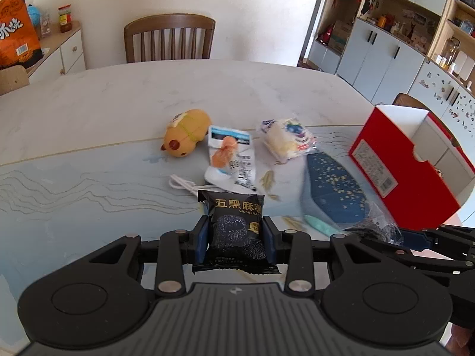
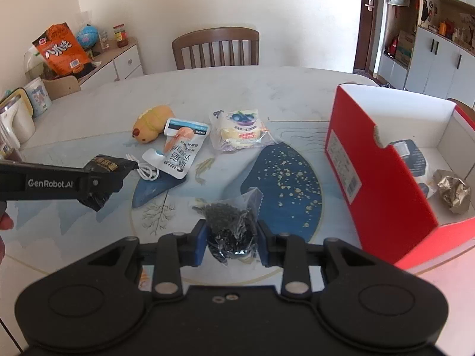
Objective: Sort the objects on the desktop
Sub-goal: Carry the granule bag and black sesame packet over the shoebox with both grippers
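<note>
Both grippers are carrying snacks above the table: the left gripper (image 1: pixel 234 233) is clamping a black sesame packet (image 1: pixel 236 231), the right gripper (image 2: pixel 231 237) pinching a clear bag of dark bits (image 2: pixel 231 225). Best keeping grips firm and clearing the red box (image 2: pixel 383 184) wall before releasing.

Black snack packet (image 1: pixel 236 231): glossy plastic film, crinkled at edges. Clear bag of dark granules (image 2: pixel 233 228): thin transparent plastic, wrinkled, shiny. Gripper pads (image 1: pixel 202 237): blue, matt, rubbery look. Gripper body: matt black plastic, metal rivets. Table (image 1: pixel 118 106): smooth pale marble-look top; printed mat (image 2: pixel 285 178) glossy. Red box (image 2: pixel 383 190): smooth cardboard, white inside. Crumpled foil (image 2: pixel 452 191): metallic, shiny. Chair (image 1: pixel 169 38): brown wood. Yellow toy (image 1: pixel 185 133): smooth, soft-looking.
</note>
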`<state>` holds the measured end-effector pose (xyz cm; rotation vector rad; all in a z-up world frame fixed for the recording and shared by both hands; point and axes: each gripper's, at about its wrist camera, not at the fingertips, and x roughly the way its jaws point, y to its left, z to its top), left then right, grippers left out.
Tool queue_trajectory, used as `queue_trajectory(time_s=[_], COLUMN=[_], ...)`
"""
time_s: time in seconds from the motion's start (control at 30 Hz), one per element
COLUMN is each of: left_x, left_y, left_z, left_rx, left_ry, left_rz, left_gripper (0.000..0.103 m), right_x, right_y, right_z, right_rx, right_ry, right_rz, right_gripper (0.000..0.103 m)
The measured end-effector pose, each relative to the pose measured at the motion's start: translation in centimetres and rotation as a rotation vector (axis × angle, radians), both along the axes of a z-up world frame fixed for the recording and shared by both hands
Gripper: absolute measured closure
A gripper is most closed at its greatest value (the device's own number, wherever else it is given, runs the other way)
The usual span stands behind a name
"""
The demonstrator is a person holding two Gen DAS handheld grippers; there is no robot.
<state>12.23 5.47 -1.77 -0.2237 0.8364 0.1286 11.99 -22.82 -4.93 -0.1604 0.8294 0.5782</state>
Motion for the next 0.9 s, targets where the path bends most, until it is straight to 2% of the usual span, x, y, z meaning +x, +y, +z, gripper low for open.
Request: queue_trajectory(time_s=[0.33, 0.9], left_x=[0.0, 1.1], left_y=[-2.7, -9.7], left_z=[2.0, 5.6], left_rx=[-0.027, -0.053], left_ry=[-0.002, -0.025], left_rz=[-0.041, -0.203], left_gripper=[0.068, 0.068], right_x=[0.1, 1.3], right_y=[-2.0, -8.2], right_z=[2.3, 6.4], right_rx=[-0.001, 0.037], right_ry=[-0.008, -0.039], right_rz=[-0.03, -0.107], right_gripper=[0.07, 0.07])
